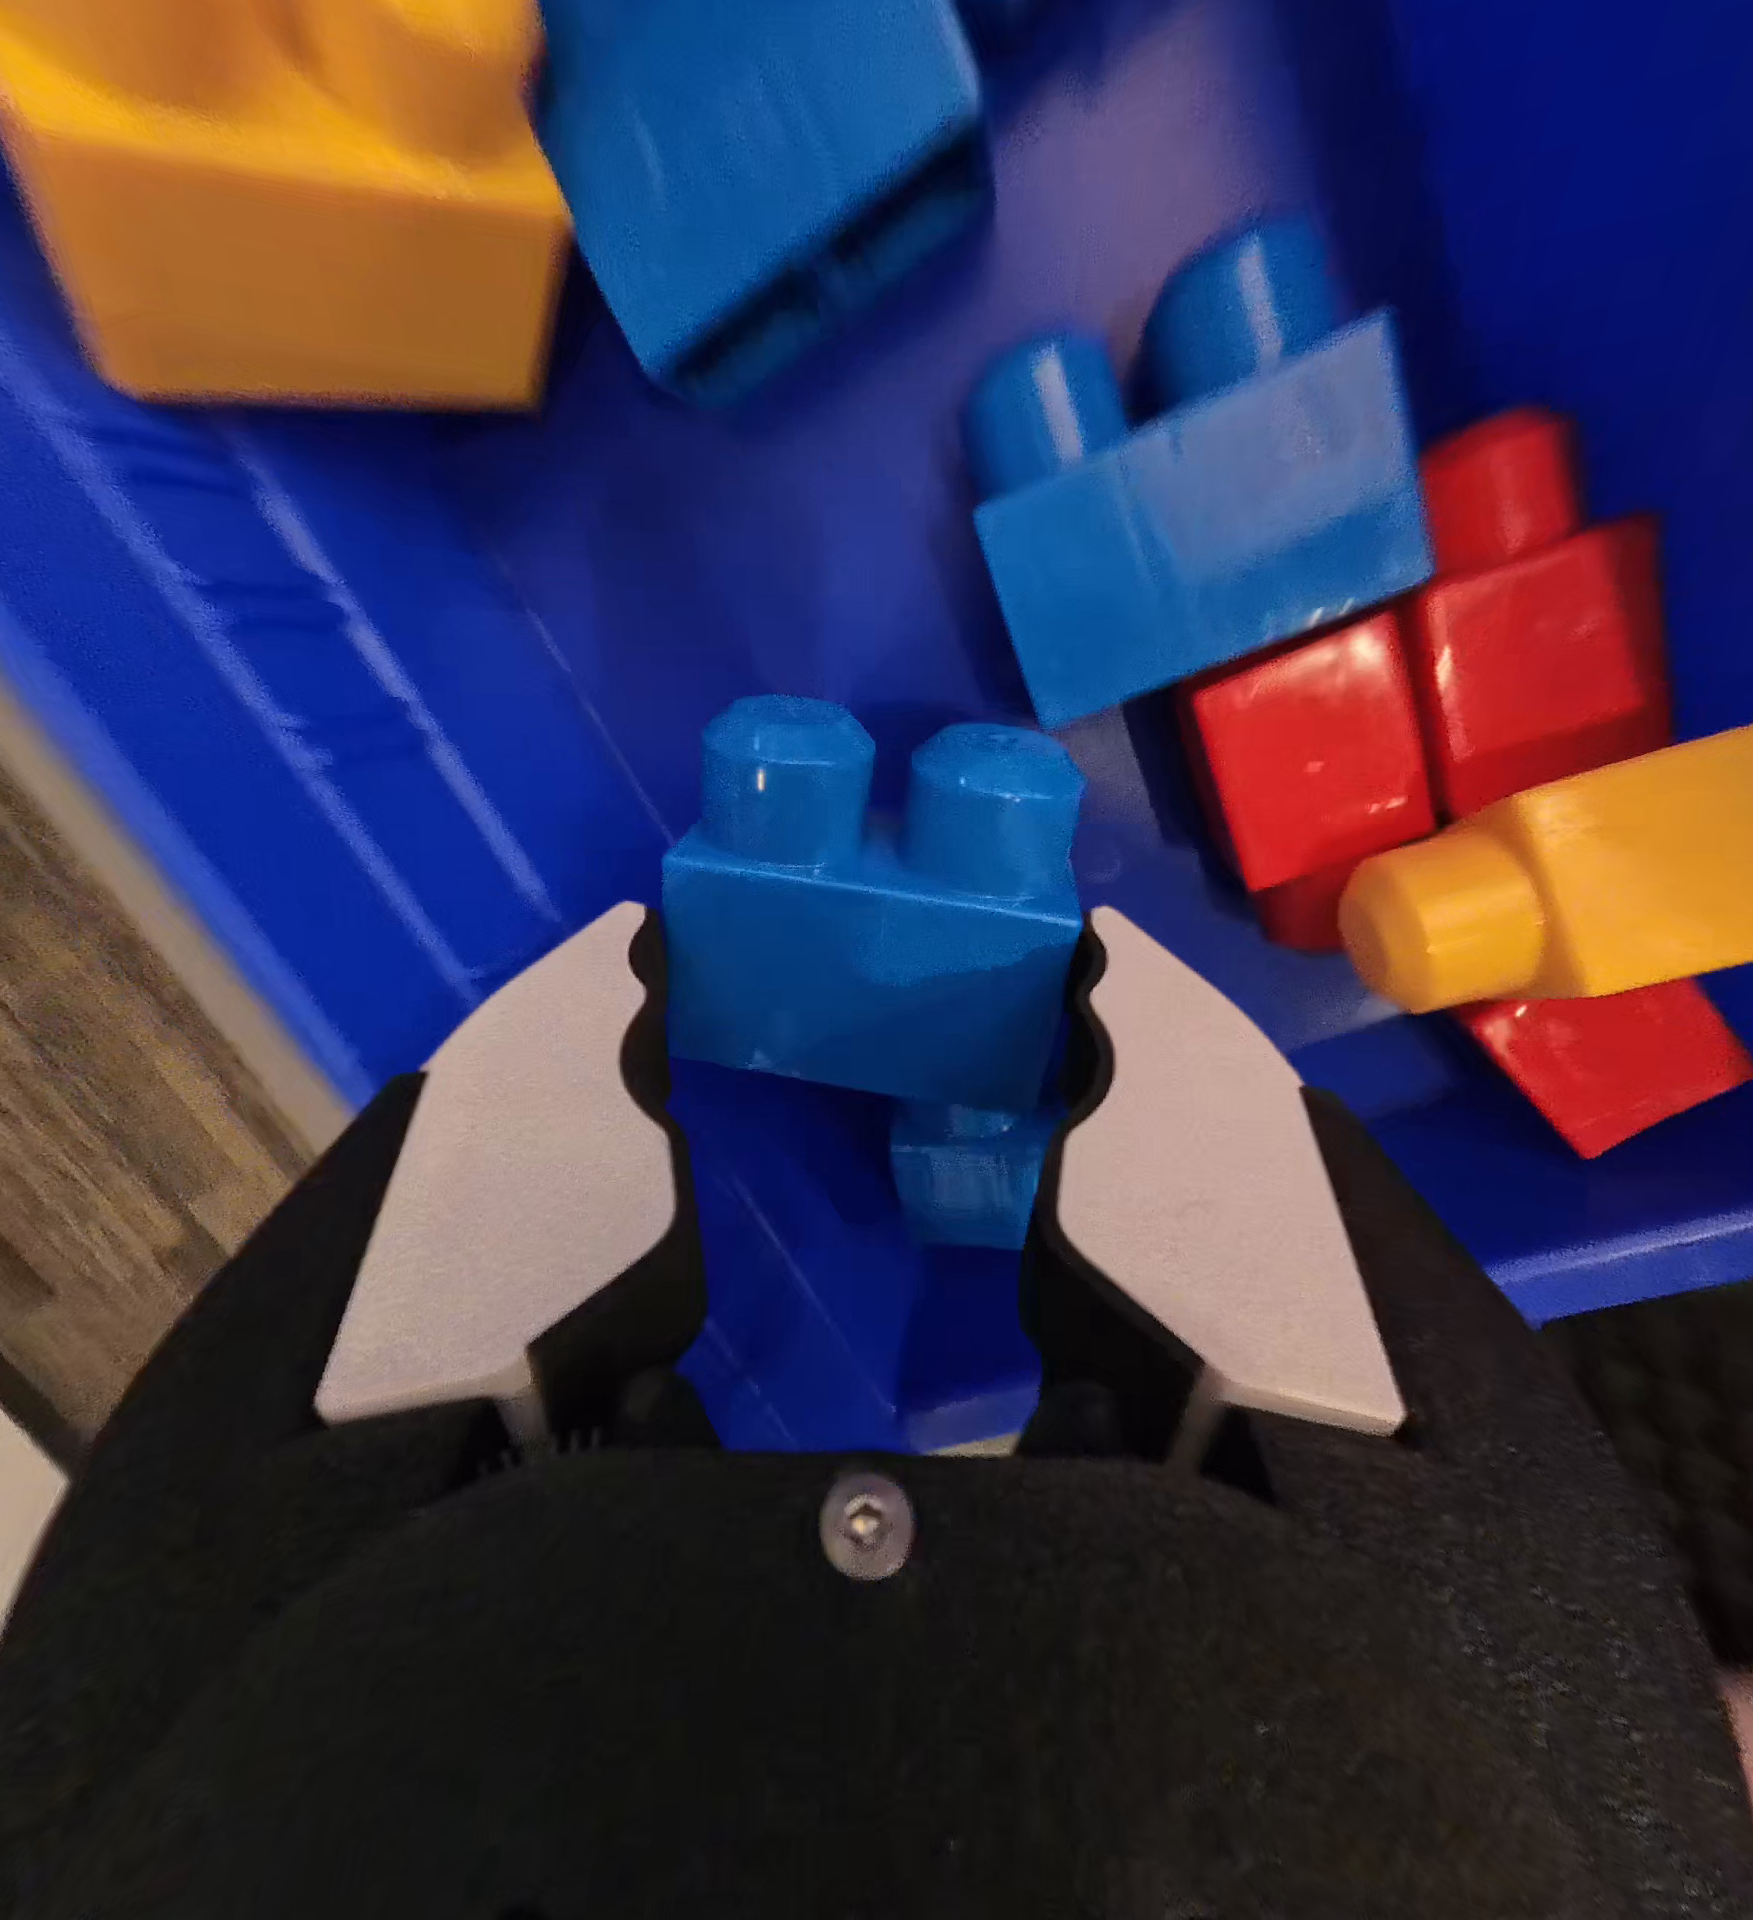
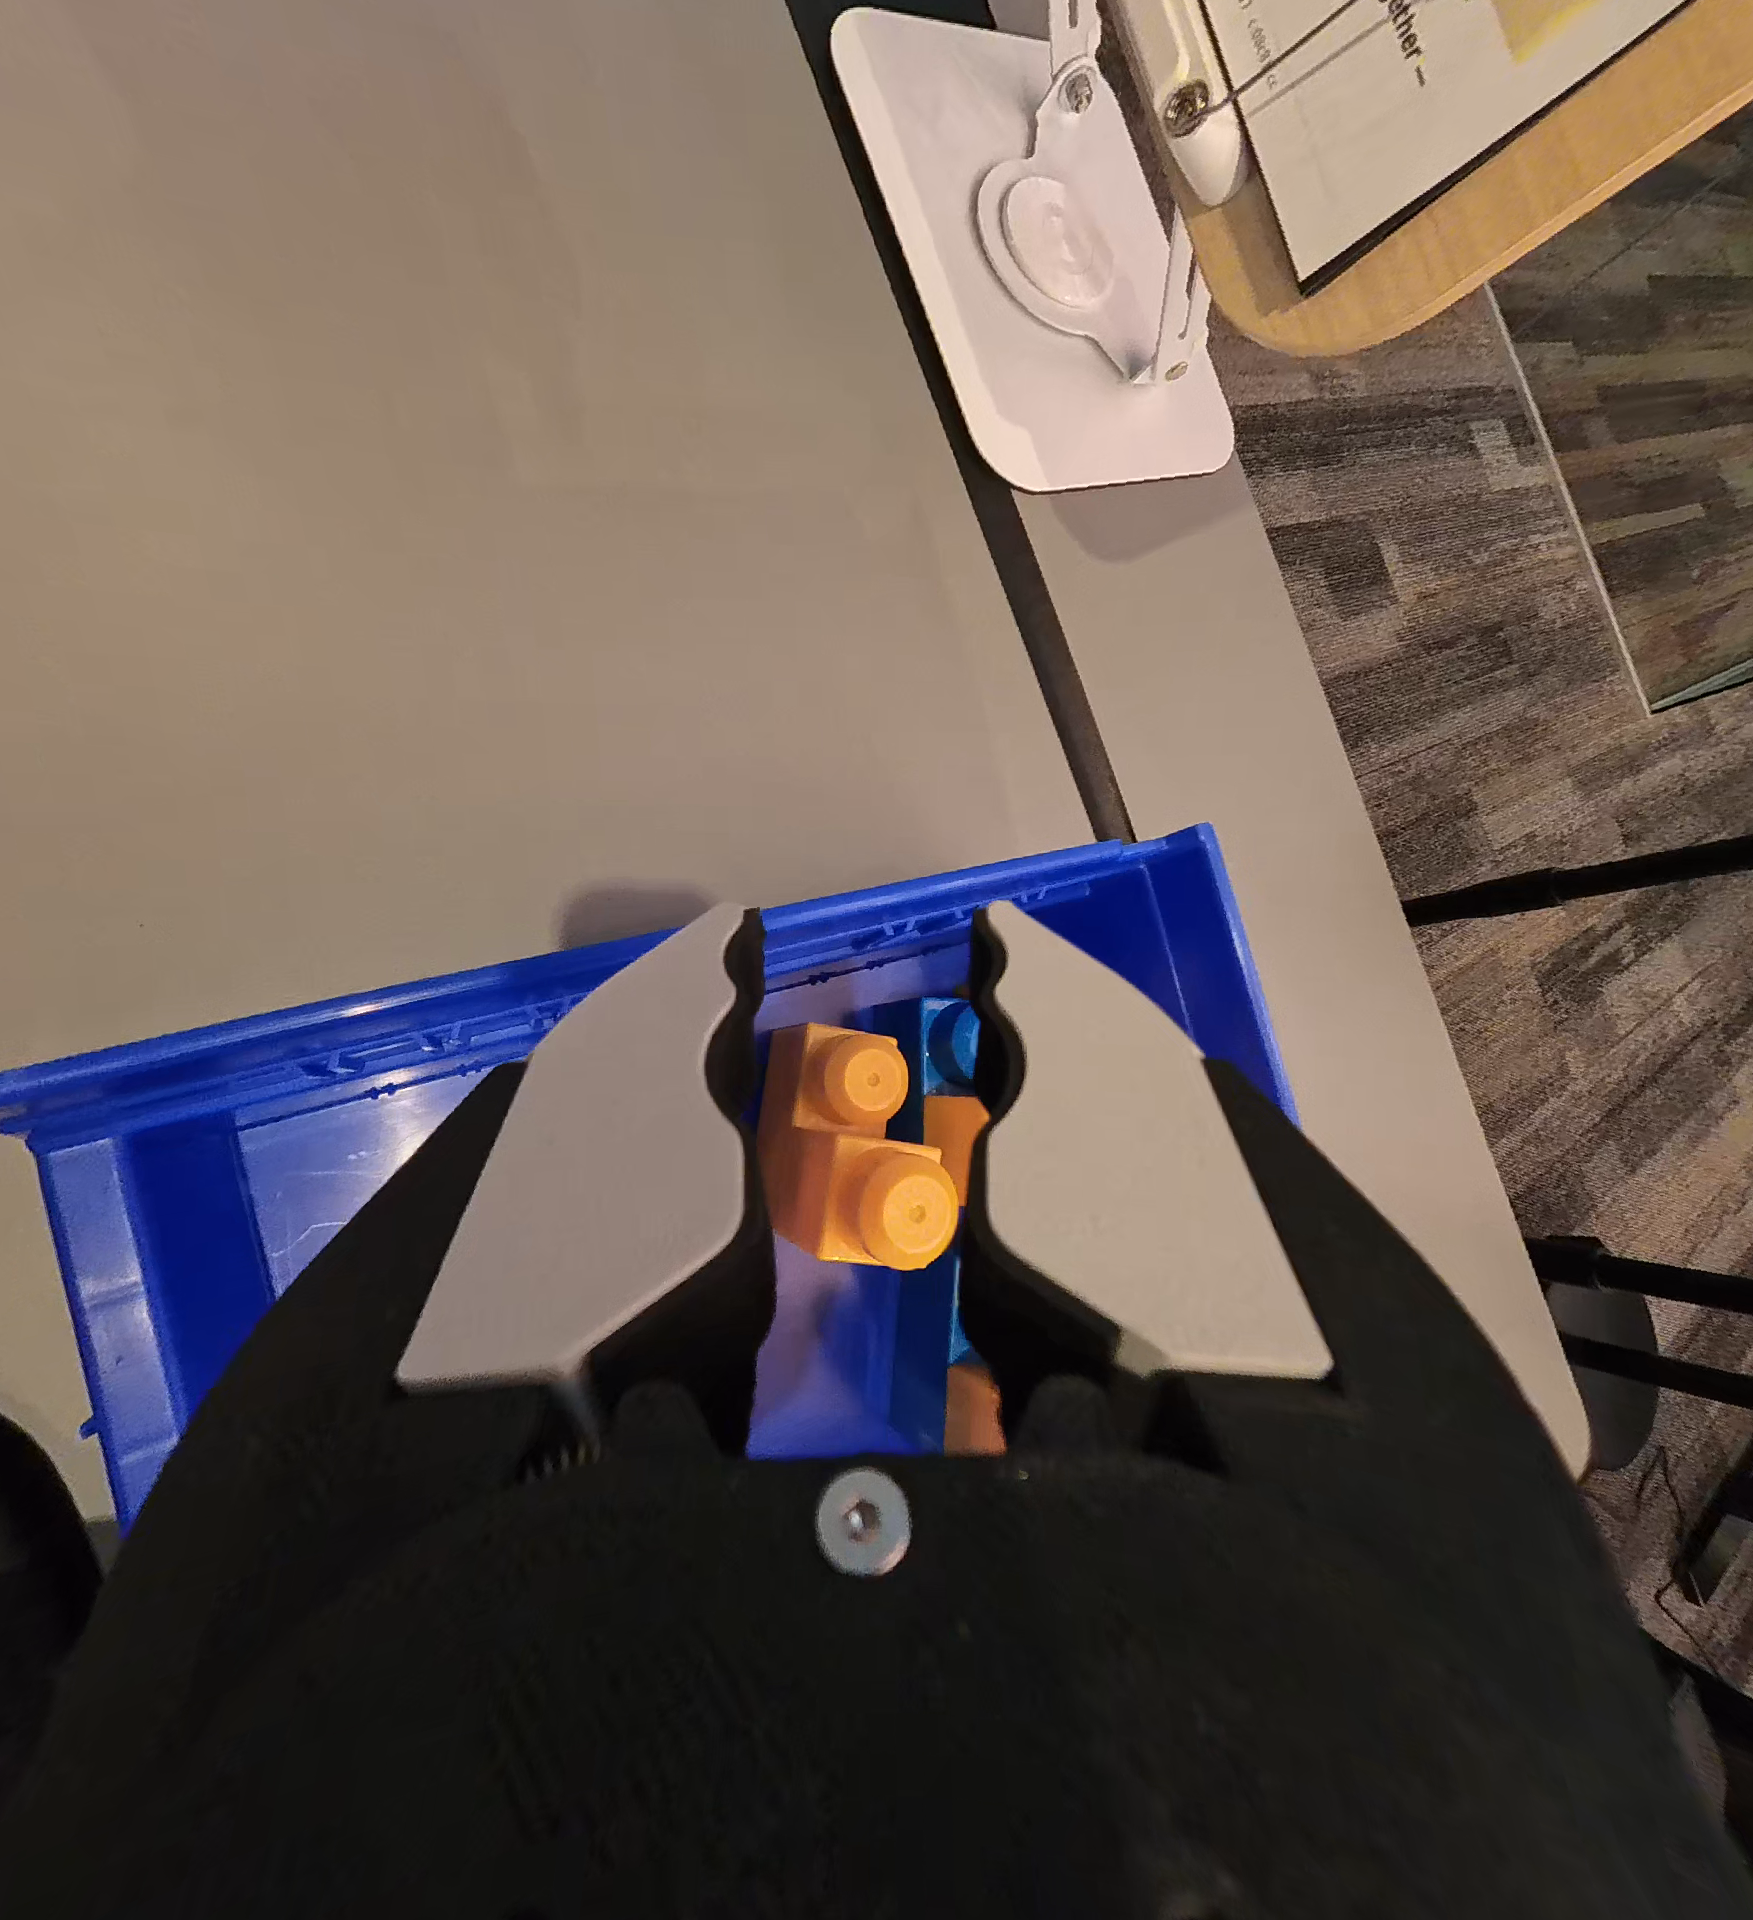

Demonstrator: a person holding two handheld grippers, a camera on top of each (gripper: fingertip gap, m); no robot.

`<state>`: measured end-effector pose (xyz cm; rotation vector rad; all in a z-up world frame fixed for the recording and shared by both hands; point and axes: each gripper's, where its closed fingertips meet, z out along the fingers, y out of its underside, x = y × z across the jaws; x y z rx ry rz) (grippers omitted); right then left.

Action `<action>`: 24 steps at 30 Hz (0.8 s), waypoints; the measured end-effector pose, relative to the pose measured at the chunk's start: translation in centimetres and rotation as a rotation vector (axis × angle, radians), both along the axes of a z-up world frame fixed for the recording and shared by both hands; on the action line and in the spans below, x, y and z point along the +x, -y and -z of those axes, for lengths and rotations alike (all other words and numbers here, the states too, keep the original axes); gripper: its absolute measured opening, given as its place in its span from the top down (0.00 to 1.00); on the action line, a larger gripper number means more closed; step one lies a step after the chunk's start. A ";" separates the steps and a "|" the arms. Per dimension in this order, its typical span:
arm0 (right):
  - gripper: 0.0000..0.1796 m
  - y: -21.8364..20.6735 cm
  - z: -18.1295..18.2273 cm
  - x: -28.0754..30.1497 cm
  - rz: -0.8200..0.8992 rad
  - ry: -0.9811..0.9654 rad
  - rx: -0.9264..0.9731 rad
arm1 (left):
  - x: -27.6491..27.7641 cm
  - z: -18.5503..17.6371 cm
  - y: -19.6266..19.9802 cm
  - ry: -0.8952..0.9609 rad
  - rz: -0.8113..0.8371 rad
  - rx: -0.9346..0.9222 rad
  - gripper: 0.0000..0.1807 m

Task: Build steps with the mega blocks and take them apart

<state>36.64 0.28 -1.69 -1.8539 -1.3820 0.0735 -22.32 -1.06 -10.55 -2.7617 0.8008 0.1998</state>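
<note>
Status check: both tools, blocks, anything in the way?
Left tool shut on two-stud blue block, above blue bin. Right tool open, empty, over orange block in bin. Nothing blocking.

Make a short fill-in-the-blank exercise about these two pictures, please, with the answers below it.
1. The left claw is shut on a ____ block.
2. The right claw is open and holds ____.
3. The loose blocks lie inside a ____ bin.
4. Below the right claw lies an orange block with ____ round studs.

Answers: blue; nothing; blue; two
</note>
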 end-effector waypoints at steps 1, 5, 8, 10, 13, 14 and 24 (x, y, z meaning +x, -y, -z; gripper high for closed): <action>0.78 0.0 -0.2 0.0 0.002 -0.001 0.009 | 0.4 -1.4 -0.7 0.019 0.004 0.076 0.59; 0.78 -0.7 -2.3 -0.4 0.043 -0.009 0.112 | 3.5 -8.6 -3.0 0.147 0.035 0.418 0.59; 0.78 -1.3 -5.9 -2.0 0.120 -0.100 0.225 | 9.5 -14.0 -3.6 0.367 0.129 0.639 0.59; 0.78 -0.7 -8.7 -5.0 0.120 -0.274 0.252 | 14.8 -16.3 -3.1 0.503 0.238 0.712 0.59; 0.79 2.1 -12.2 -12.0 0.008 -0.694 0.137 | 22.5 -17.5 -1.9 0.607 0.390 0.792 0.59; 0.79 3.0 -12.5 -14.1 -0.031 -0.818 0.053 | 24.7 -17.3 -1.4 0.629 0.423 0.797 0.59; 0.67 3.4 -4.1 -23.3 0.029 -1.050 -0.542 | 34.1 -11.4 0.7 0.523 0.553 0.710 0.59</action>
